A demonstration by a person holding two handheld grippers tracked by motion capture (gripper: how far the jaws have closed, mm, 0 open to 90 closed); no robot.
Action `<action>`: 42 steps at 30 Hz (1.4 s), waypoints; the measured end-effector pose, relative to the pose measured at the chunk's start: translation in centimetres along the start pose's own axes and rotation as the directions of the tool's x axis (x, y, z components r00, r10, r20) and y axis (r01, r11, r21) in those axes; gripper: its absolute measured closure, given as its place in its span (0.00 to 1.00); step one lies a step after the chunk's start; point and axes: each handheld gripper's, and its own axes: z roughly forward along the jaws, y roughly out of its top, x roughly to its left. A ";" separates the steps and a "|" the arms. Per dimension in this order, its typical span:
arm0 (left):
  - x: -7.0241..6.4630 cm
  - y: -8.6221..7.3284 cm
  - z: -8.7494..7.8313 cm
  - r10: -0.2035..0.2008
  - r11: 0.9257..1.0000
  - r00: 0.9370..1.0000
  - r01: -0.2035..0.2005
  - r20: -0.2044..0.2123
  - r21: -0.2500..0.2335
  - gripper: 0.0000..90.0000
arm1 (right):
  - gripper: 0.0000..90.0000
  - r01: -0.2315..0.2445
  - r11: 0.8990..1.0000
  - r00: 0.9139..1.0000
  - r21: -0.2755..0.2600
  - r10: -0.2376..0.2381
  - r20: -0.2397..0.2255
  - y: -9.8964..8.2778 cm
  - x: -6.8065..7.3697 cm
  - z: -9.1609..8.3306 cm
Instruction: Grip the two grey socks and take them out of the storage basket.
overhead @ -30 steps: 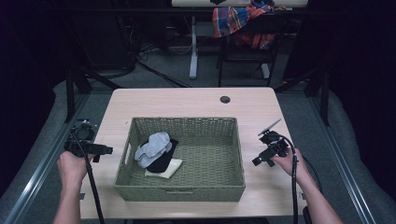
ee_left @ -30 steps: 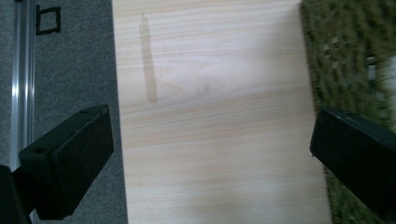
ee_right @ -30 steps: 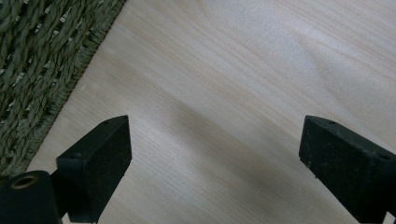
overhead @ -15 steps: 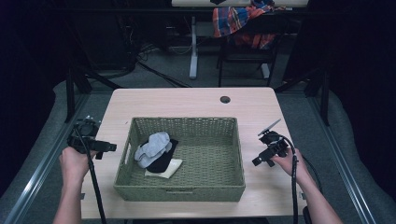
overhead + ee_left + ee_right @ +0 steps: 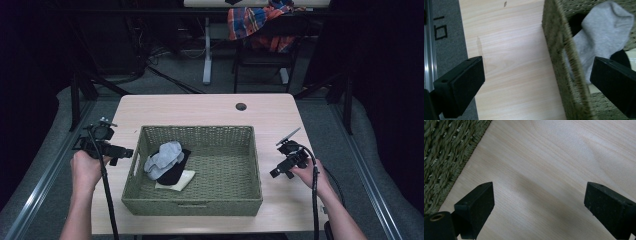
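High view: a woven basket (image 5: 200, 200) is sitting on the middle of the pale wooden table (image 5: 200, 107), and I am taking it as the landmark. Inside it, toward its left wall, a grey sock (image 5: 163, 158) is lying on top of a black sock (image 5: 175, 172), which is overlapping a cream cloth (image 5: 181, 180). I am holding my left gripper (image 5: 117, 152) just beside the basket's left wall and my right gripper (image 5: 280, 171) near its right wall, apart from it. A small dark hole (image 5: 241, 106) is showing in the tabletop beyond the basket's far rim. Left gripper view: my jaws are standing wide apart and gripping nothing, straddling the basket's wall (image 5: 564, 62), with one over bare table (image 5: 509, 62) and the other over the basket's inside, where the grey sock (image 5: 601, 37) is resting against the wall. Right gripper view: my jaws are spread wide over bare wood (image 5: 554, 170), empty, with the basket's edge (image 5: 449, 152) lying at the upper left corner.
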 end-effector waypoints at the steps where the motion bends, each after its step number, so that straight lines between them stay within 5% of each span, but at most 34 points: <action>1: -0.4 0.2 -0.2 0.014 1.000 1.000 -0.014 0.007 -0.005 0.00 | 0.10 -0.032 0.999 0.999 -0.041 0.032 -0.013 -0.1 0.2 0.3; 4: -1.5 0.8 -0.4 0.037 0.999 0.999 -0.037 0.019 -0.014 0.00 | 0.10 0.013 1.000 1.000 0.005 -0.013 -0.001 0.1 0.0 -0.1; 8: -2.8 1.4 -0.5 0.073 0.997 0.997 -0.072 0.036 -0.021 0.00 | 0.10 -0.018 0.999 1.000 -0.028 0.018 -0.006 -0.1 0.2 0.0; 15: -4.4 2.2 -0.1 0.120 0.993 0.991 -0.120 0.064 -0.006 0.01 | 0.10 -0.004 1.000 1.000 -0.010 0.004 -0.007 0.0 0.0 -0.1; 22: -7.3 3.6 2.0 0.195 0.981 0.975 -0.196 0.105 0.002 0.15 | 0.11 -0.026 0.998 1.000 -0.049 0.025 -0.012 -0.1 0.1 0.0; 26: -7.6 4.1 3.8 0.191 0.979 0.974 -0.198 0.123 0.047 0.23 | 0.11 -0.003 1.000 1.000 -0.014 0.003 -0.007 0.0 0.0 -0.2; 28: -7.7 4.0 4.5 0.192 0.978 0.974 -0.200 0.120 0.057 0.31 | 0.11 -0.031 0.998 0.999 -0.052 0.031 -0.017 -0.1 0.1 0.0; 29: -7.7 4.0 4.5 0.192 0.978 0.974 -0.200 0.120 0.057 0.36 | 0.11 0.030 0.999 1.000 0.022 -0.030 -0.007 0.2 -0.3 -0.5; 32: -7.8 3.6 5.7 0.188 0.977 0.974 -0.199 0.130 0.080 0.43 | 0.11 -0.027 0.999 0.999 -0.045 0.026 -0.020 -0.1 0.0 0.0; 42: -8.0 3.2 7.9 0.157 0.973 0.977 -0.178 0.141 0.147 0.54 | 0.11 -0.004 1.000 1.000 -0.025 0.004 -0.006 0.0 0.0 -0.2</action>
